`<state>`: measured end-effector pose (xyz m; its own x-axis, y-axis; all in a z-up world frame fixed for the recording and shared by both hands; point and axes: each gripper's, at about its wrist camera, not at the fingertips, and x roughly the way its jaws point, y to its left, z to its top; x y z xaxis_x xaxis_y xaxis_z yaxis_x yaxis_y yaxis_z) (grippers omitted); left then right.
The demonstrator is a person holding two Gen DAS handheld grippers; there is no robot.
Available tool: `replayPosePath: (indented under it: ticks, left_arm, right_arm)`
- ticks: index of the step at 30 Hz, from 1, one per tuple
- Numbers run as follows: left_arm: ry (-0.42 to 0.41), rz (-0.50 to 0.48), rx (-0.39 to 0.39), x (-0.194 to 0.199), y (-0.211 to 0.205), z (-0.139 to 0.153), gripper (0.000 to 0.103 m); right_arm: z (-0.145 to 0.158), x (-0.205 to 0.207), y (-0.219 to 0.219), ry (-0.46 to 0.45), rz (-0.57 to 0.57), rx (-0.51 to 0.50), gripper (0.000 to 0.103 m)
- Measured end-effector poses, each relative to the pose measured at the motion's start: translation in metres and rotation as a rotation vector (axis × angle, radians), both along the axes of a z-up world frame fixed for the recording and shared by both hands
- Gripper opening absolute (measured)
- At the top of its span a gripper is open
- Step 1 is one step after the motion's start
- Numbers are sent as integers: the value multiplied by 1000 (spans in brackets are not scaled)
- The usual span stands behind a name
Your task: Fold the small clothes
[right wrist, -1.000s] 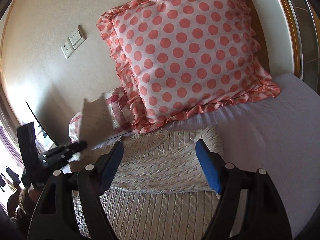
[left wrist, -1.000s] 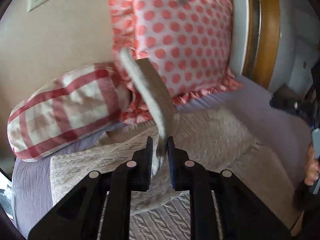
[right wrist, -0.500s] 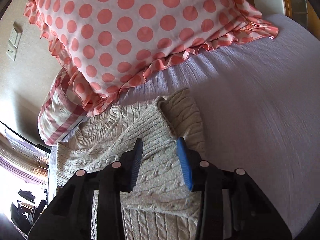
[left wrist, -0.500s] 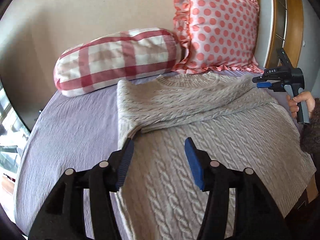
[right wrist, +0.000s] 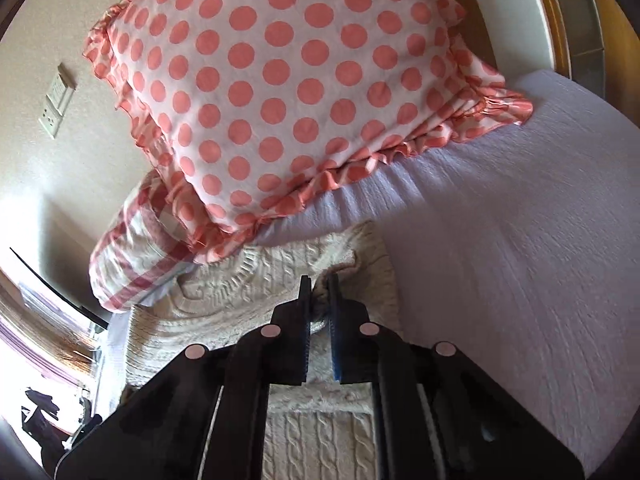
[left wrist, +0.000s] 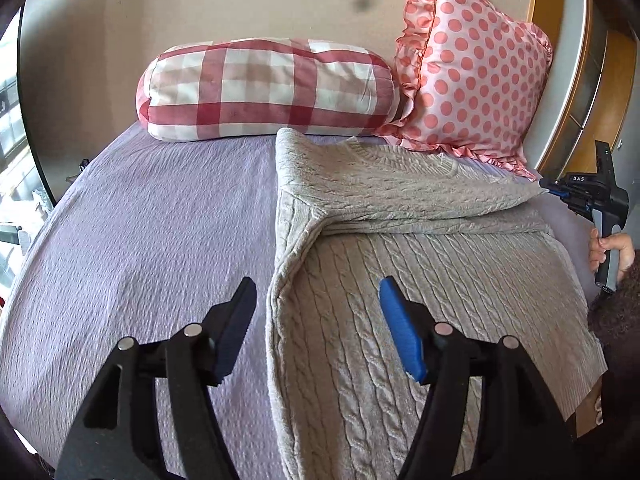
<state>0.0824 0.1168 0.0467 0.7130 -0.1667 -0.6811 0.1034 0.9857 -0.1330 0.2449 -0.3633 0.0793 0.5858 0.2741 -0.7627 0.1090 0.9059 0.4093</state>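
A grey cable-knit sweater (left wrist: 420, 272) lies flat on the lilac bed, with a sleeve folded across its chest. My left gripper (left wrist: 316, 320) is open and empty, hovering over the sweater's left side edge. My right gripper (right wrist: 319, 300) is shut on the folded sleeve end (right wrist: 360, 252) of the sweater near the neckline. The right gripper also shows in the left wrist view (left wrist: 560, 192) at the sweater's far right, hand-held.
A red-checked bolster (left wrist: 264, 88) and a pink polka-dot pillow (left wrist: 472, 76) lean on the wall behind the sweater. The lilac bedsheet (left wrist: 140, 240) spreads to the left. A wall socket (right wrist: 56, 104) is on the wall; a wooden frame (left wrist: 576, 80) is at right.
My left gripper let go of the sleeve, opened and drew back over the sweater's left edge. My right gripper came down onto the folded sleeve end and closed on it.
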Motion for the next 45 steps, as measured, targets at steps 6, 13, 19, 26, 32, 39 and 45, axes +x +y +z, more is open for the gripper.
replayPosePath:
  ticks: [6,13,19,26,32,39,45]
  left_arm:
    - [29,-25,-75,-29,12,-2,79]
    - [94,-35,-204,-80,30,-24,84]
    - [105,-38,-218,-114,20,-39,79]
    - [92,-20,-166,-142,3,-42,47]
    - [123,-2,-205,-141,3,-40,10]
    - [-7,-37,-297,-75,26,15,7]
    - [-44,35,-268,76,32,53,6]
  right_arm:
    - [10,-42,-3,39,26,-2,47]
    - [18,-152,-14,31,122,-56,49]
    - [-3,-214,-21,55,133,-4,37]
    - [-6,-253,-2,-2,244,71,16]
    - [14,-251,-9,-130,224,211,8]
    - [63,-186,-23,-370,174,365,8]
    - [41,-55,-19,-322,48,399,8]
